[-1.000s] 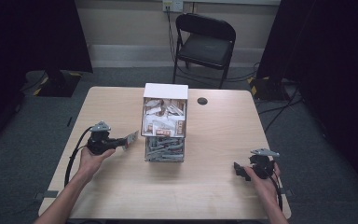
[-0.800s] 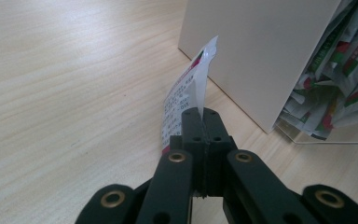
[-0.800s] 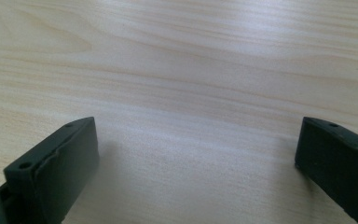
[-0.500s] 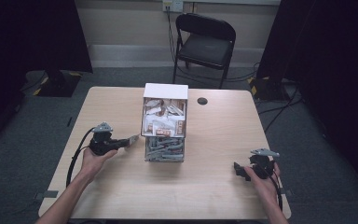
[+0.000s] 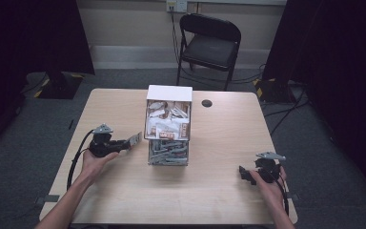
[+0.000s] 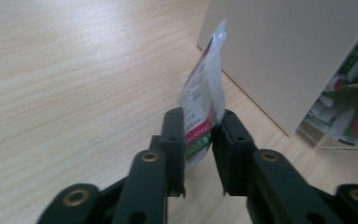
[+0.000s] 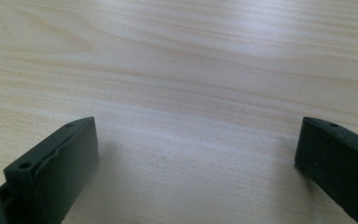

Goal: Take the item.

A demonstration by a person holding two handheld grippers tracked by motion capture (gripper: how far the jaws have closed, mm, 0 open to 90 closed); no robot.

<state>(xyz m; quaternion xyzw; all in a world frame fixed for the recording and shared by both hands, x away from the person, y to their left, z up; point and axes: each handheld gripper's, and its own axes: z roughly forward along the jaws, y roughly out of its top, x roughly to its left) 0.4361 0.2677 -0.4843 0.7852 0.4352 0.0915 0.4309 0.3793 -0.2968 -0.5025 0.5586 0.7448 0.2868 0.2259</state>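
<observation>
Pale wooden table carries a two-tier sachet box at three o'clock from the left hand-held gripper, which pinches a sachet pointing boxward; the right hand-held gripper gapes wide, farther off.

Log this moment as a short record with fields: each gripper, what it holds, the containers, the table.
left gripper: jaws shut on a sachet
sachet: white with red and green print, upright, beside the white box
right gripper: jaws wide apart, nothing between them, over bare wood
white box: open top, full of sachets
clear bin: under the box, packed with packets
table: light wood
</observation>
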